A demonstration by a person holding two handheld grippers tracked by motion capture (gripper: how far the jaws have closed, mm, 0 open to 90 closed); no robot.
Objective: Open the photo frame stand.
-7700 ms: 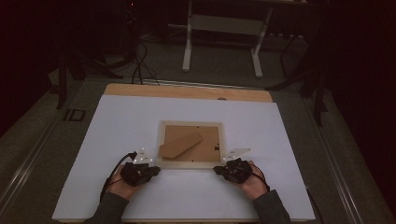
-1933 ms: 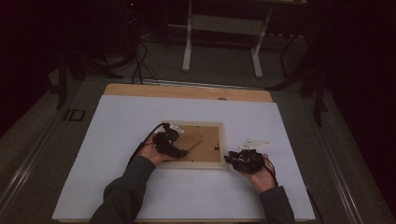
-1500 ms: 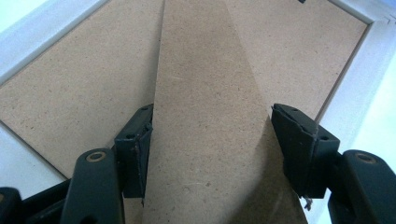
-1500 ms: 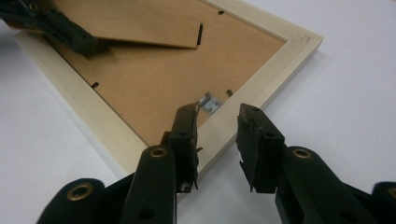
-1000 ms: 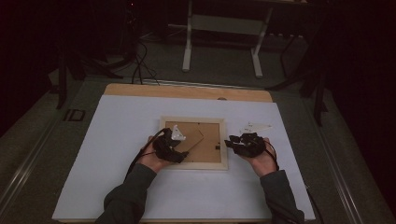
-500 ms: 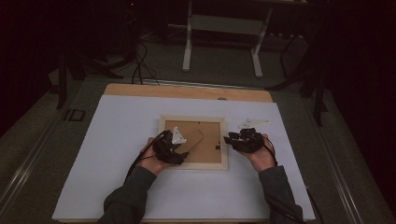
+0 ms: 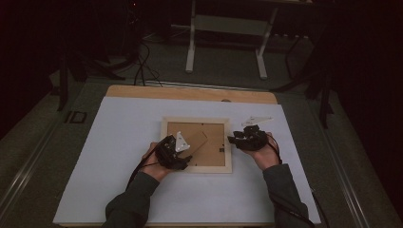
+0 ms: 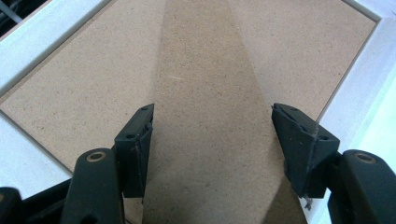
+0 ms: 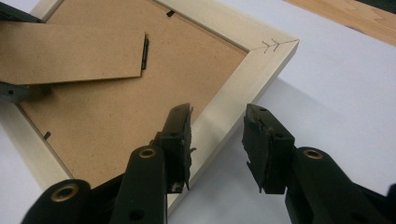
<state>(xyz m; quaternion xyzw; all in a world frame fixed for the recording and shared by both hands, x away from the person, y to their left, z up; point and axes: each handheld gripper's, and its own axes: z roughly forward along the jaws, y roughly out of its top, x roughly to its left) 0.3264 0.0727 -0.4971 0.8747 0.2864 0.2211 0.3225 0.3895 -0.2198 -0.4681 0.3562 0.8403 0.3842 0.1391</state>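
fibreboard stand [image 8: 210,107]: easel leg on the frame's back; lies between your left gripper [image 8: 212,140] jaws, wide open, no clear pinch
frame [image 7: 196,145]: face-down, mid-mat [image 7: 119,142]
right gripper [image 9: 217,140]: jaws straddle the right rail [image 9: 224,109], half open, just been opening, not pressing
step: steadying; next likely needs the left closing on the stand

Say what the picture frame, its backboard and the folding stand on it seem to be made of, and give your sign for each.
Picture frame: probably pale wood, matt, with a mitred corner joint. Backboard: likely brown fibreboard, speckled and dull. Folding stand: apparently the same board, on a dark, probably metal hinge.
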